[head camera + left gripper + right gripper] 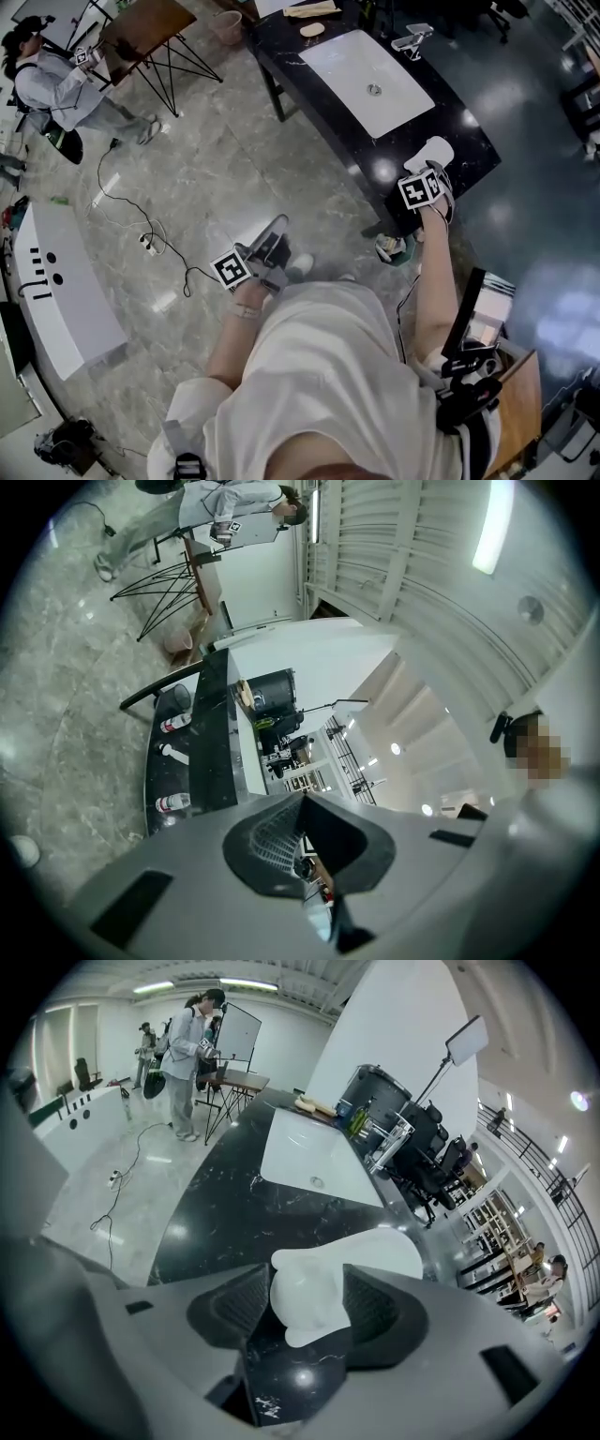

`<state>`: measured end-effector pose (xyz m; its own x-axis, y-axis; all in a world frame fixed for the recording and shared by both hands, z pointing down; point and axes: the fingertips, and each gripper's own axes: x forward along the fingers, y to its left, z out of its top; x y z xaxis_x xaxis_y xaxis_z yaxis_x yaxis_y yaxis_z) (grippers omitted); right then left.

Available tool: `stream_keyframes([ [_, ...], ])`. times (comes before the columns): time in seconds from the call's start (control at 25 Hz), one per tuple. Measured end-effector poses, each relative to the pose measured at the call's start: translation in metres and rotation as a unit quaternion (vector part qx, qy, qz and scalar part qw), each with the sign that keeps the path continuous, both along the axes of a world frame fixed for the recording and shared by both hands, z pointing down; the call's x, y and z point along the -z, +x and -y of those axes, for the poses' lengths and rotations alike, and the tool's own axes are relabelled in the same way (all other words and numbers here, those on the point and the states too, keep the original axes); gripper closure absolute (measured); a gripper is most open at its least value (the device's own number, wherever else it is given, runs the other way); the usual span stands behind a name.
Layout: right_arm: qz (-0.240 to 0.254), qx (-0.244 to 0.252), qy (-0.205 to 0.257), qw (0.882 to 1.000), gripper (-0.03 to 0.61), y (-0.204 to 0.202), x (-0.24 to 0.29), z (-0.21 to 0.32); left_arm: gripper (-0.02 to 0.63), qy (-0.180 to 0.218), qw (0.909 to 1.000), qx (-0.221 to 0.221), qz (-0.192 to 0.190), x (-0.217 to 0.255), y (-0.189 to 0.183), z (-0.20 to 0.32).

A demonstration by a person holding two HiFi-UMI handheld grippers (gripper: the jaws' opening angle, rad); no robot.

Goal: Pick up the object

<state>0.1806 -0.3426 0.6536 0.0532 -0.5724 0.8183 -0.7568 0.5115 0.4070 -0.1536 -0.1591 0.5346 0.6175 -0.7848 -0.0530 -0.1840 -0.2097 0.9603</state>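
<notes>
A white, rounded plastic object (314,1288) sits between the pads of my right gripper (305,1305), which is shut on it. In the head view the same white object (433,150) pokes out past my right gripper (434,167), over the near end of the black marble counter (459,127). Whether it is touching the counter I cannot tell. My left gripper (277,228) hangs low over the grey floor, away from the counter. Its jaws (302,841) are shut together with nothing between them.
A white sink basin (367,80) with a faucet (412,39) is set into the counter. A person (56,84) stands at the far left by a folding table (150,33). A white cabinet (58,291) and a floor cable (141,234) lie left. Bottles (173,803) stand on the counter.
</notes>
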Motion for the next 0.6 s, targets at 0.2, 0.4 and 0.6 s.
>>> stream_keyframes([
  [0.2, -0.001, 0.015, -0.035, 0.999, 0.337, 0.003, -0.014, 0.005, 0.609, 0.004, 1.0, 0.007, 0.001, 0.0, -0.002, -0.003],
  [0.4, -0.036, 0.044, -0.066, 0.996, 0.33, 0.002, -0.029, 0.007, 0.609, 0.003, 0.9999, 0.012, 0.003, -0.001, -0.004, -0.007],
  [0.6, -0.023, 0.055, -0.09, 0.994, 0.328, 0.001, -0.035, 0.008, 0.609, 0.004, 0.9998, 0.017, 0.006, 0.0, -0.008, -0.011],
])
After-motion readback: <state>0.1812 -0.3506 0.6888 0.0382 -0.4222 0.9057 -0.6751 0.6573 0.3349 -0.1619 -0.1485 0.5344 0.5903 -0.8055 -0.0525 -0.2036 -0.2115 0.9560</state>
